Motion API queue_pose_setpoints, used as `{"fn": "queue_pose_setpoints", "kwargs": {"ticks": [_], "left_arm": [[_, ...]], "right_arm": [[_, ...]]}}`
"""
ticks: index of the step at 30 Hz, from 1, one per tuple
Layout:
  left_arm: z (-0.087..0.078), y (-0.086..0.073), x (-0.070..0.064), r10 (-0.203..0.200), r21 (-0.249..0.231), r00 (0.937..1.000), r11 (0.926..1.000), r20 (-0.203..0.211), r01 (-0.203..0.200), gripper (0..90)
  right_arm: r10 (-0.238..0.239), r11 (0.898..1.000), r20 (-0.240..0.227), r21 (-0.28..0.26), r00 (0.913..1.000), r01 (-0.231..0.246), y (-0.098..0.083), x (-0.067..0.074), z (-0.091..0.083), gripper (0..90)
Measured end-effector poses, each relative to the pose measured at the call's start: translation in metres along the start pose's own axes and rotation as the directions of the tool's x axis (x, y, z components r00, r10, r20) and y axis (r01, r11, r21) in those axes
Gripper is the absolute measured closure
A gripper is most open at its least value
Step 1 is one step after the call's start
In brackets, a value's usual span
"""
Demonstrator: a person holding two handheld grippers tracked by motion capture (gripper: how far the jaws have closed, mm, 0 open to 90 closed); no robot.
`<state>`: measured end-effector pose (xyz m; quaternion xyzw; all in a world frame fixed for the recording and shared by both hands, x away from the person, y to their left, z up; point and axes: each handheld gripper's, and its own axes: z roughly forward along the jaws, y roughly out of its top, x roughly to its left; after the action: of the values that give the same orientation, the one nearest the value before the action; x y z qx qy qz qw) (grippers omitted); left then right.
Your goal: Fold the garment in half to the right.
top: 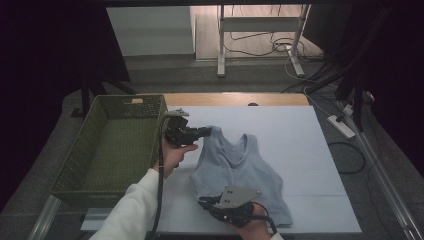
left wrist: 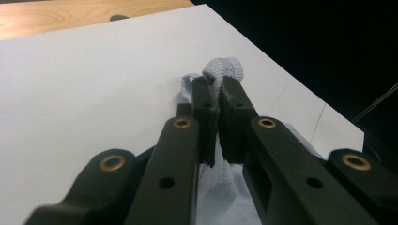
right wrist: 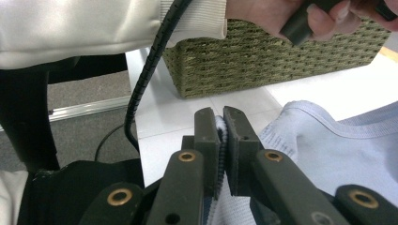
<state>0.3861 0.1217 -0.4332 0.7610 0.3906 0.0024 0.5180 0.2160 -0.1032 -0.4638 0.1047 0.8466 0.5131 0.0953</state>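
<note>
Pale blue tank top (top: 240, 167) lying flat at centre frame on the white table (top: 300, 135). My left gripper (top: 206, 131), upper left of the garment, is clamped on a shoulder strap; my right gripper (top: 205, 202), lower centre, pinches its hem. Green basket (top: 107, 150) at left of the frame.

A pale blue sleeveless top (top: 239, 172) lies mostly flat on the white table (top: 300, 145), neckline toward the far side, hem toward the near edge. Its left shoulder strap (left wrist: 224, 70) is lifted and pinched in the left gripper (top: 207, 131); the near left hem corner (right wrist: 220, 131) is clamped in the right gripper (top: 202, 202).
</note>
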Motion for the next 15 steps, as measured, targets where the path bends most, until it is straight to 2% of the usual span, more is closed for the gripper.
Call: {"fn": "queue_pose_setpoints", "kwargs": {"ticks": [15], "left_arm": [[-0.0059,0.0006,0.0036,-0.014,-0.004,0.9999,0.9999,-0.001,0.014,86.1]], "right_arm": [[0.005,1.000,0.014,-0.011,0.9999,-0.005,0.0000,-0.0017,0.0003,84.4]]}}
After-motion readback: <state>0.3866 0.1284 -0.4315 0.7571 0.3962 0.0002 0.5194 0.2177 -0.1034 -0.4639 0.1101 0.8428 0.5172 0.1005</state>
